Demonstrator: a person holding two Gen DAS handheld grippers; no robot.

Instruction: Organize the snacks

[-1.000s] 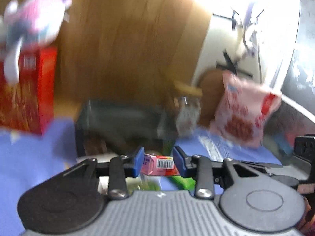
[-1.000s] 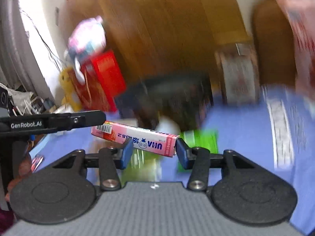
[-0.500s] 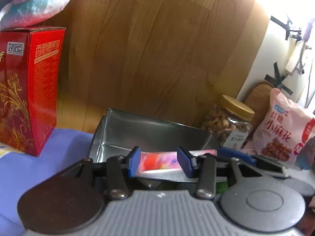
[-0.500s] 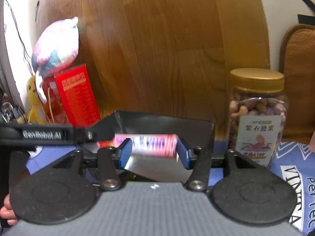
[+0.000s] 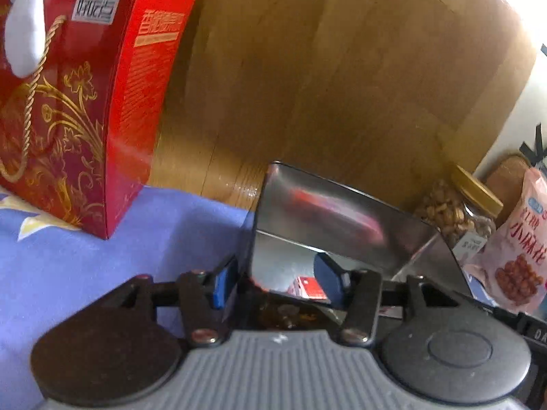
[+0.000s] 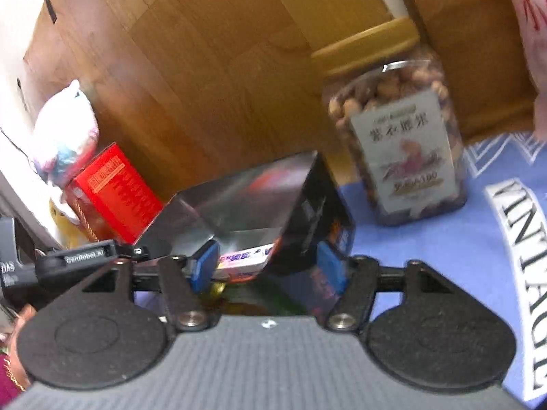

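An open box with a shiny silver inside stands on the blue cloth against the wooden board; it also shows in the right wrist view. A pink candy pack lies inside the box, near its bottom. My right gripper is open, its fingers on either side of the box's right wall, and holds nothing. My left gripper is open at the box's left wall, and empty.
A red gift box with a gold cord stands left of the open box. A jar of nuts with a gold lid stands to the right, with a pink snack bag beside it. The cloth is blue.
The right gripper carried the pink pack into the box and let go of it; its fingers opened. Both grippers moved closer to the box, and the left opened wider.
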